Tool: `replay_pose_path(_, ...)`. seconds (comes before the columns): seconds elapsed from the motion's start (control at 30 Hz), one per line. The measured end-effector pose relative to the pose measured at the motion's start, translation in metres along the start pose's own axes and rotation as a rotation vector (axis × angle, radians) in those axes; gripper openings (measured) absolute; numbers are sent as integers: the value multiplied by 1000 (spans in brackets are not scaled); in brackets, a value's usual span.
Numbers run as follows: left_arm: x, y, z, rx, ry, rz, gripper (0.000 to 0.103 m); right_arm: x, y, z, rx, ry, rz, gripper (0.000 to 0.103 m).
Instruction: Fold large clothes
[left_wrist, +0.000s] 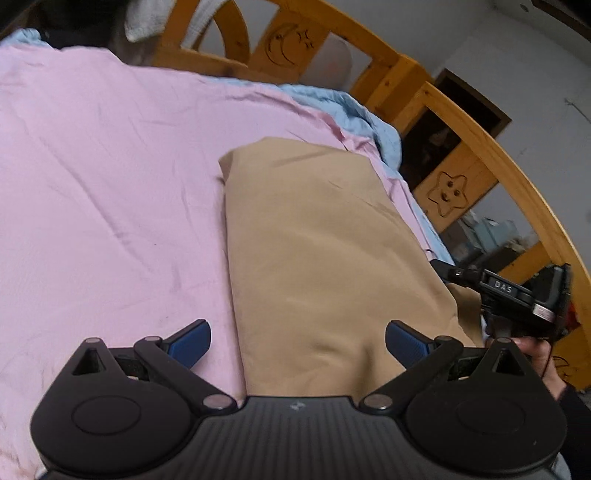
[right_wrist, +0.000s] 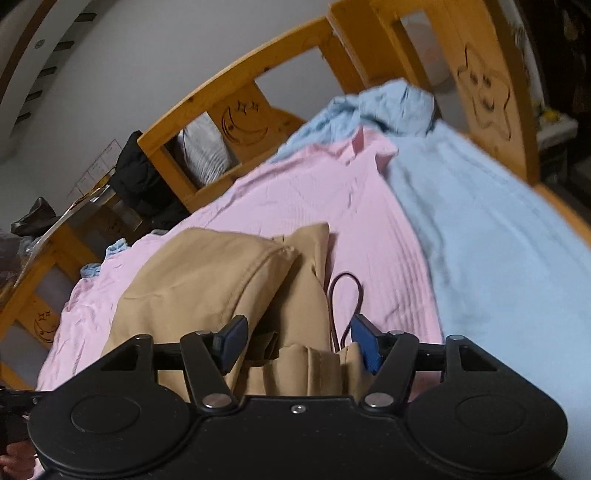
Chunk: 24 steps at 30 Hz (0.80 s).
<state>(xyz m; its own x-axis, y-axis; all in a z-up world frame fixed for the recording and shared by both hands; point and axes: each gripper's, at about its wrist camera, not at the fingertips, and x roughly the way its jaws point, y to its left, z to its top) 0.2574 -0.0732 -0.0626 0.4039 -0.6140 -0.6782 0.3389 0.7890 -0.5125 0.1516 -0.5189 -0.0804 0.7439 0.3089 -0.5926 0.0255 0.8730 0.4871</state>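
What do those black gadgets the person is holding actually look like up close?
Each gripper, left and right, is matte black plastic: a ribbed body, two round discs, and hinged arms with silver rivets ending in blue textured fingertips. Seen from the side, the right gripper carries white lettering "DAS". A thin dark cable loops near it. The person wears a dark sleeve.

Open pink sheet (left_wrist: 110, 184) beside wooden rail (left_wrist: 369, 55)

left wrist: low over pink sheet (left_wrist: 110, 166), facing wooden bed rail (left_wrist: 480, 147) | right wrist: near, angled down | shared: tan garment (left_wrist: 314, 240), rail
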Motion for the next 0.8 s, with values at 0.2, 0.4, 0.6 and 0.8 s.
replay_pose_path(0.2, 15, 8, 3, 30, 22, -13, 102, -9, -10, 5, 93, 9, 187, 66)
replay_pose_path(0.4, 25, 4, -1, 47, 45, -15, 102, -3, -12, 4, 96, 31, 122, 76)
replay_pose_path(0.6, 24, 5, -3, 52, 50, -19, 102, -4, -17, 4, 136, 72, 186, 76)
replay_pose_path(0.8, 29, 11, 0, 50, 77, -44, 103, 1, -26, 0, 177, 103, 145, 76)
